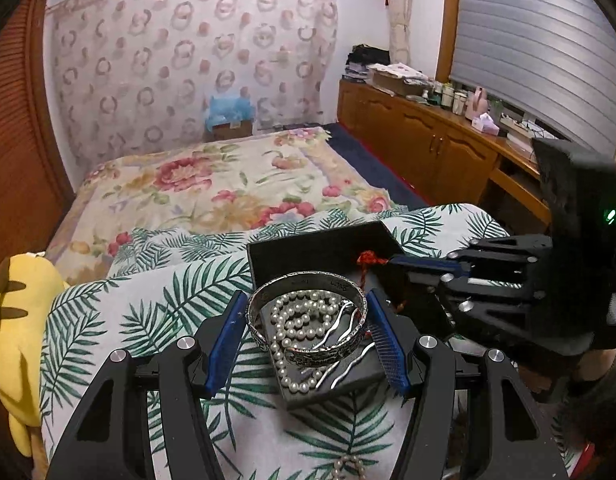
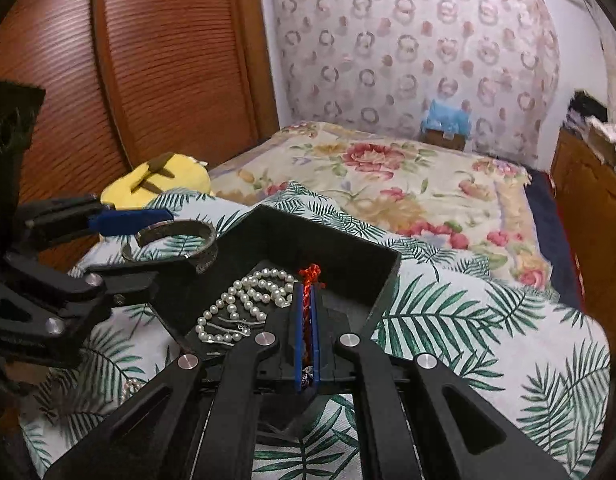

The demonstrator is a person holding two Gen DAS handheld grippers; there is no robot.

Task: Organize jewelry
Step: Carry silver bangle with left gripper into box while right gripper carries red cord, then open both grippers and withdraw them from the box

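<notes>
Left wrist view: engraved silver bangle bracelet (image 1: pixel 306 316) sits between the blue pads of the left gripper (image 1: pixel 306 334), jaws about half open and spanning the ring's outer sides. Pads look in contact on both sides, so I read it as held across its diameter. Right wrist view backs that up: bangle (image 2: pixel 176 240) hangs up off the black open-top jewelry box (image 2: pixel 347 248), clear of the contents. A grip across the widest span probably keeps a rigid hoop from swinging.

Under and through the bangle: white pearl strand (image 1: pixel 298 328) lying in loops on the box floor, plus wavy silver hairpins (image 1: pixel 339 344) alongside. A few loose pearls (image 1: pixel 347 466) lie on the cover outside the box near the bottom edge of frame, probably still to go in.

Right gripper (image 2: pixel 306 320) is fully closed on a red braided cord (image 2: pixel 308 280); the cord runs down the slot between the pads, with the knotted end poking out the tip over the box interior. Some small dark piece is at the base of the jaws; can't tell what. A thin cord needs a full pinch, hence the tight close.

Box rests on a palm-leaf print bed cover (image 1: pixel 156 320), soft surface, so it may tip if pushed. Yellow plush toy (image 1: pixel 16 304) on the left edge, well apart. Floral bedspread (image 1: pixel 228 184) beyond.

Judgement: both pieces staged over the box for placement, each kept separate to avoid tangling with the pearls.
</notes>
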